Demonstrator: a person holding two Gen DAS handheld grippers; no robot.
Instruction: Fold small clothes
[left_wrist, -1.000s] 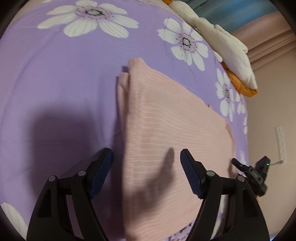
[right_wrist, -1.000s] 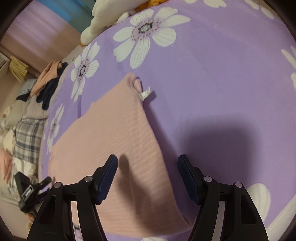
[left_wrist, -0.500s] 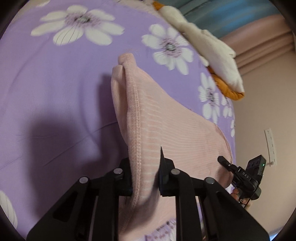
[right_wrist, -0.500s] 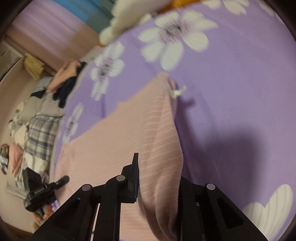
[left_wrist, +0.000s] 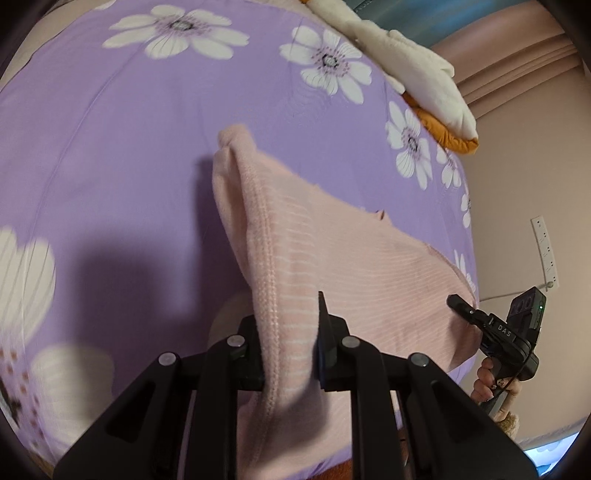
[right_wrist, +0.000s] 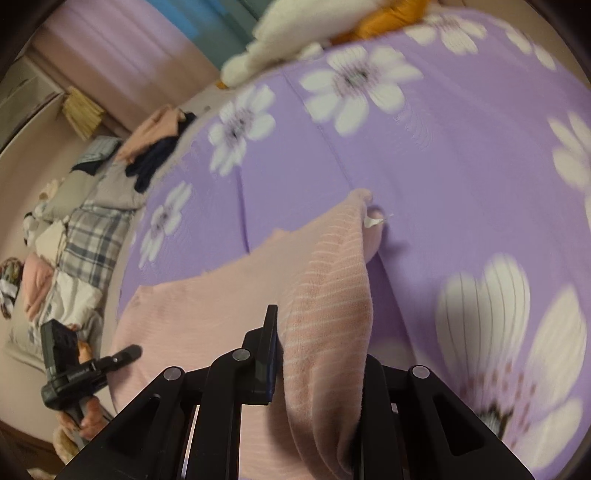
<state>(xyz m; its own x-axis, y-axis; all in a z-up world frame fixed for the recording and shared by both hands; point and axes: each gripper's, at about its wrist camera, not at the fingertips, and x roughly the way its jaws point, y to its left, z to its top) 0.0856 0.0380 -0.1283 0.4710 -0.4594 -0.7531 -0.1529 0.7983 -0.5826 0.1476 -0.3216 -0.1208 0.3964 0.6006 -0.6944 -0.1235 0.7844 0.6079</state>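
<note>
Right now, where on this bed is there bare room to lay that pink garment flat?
Bare purple sheet lies left of the pink garment, and more to its right. The cream plush crowds the bed's far end.

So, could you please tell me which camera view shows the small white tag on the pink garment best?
The right wrist view: the white tag sticks out at the far corner of the pink garment, against the purple sheet. The left wrist view shows the garment but no tag that I can make out.
</note>
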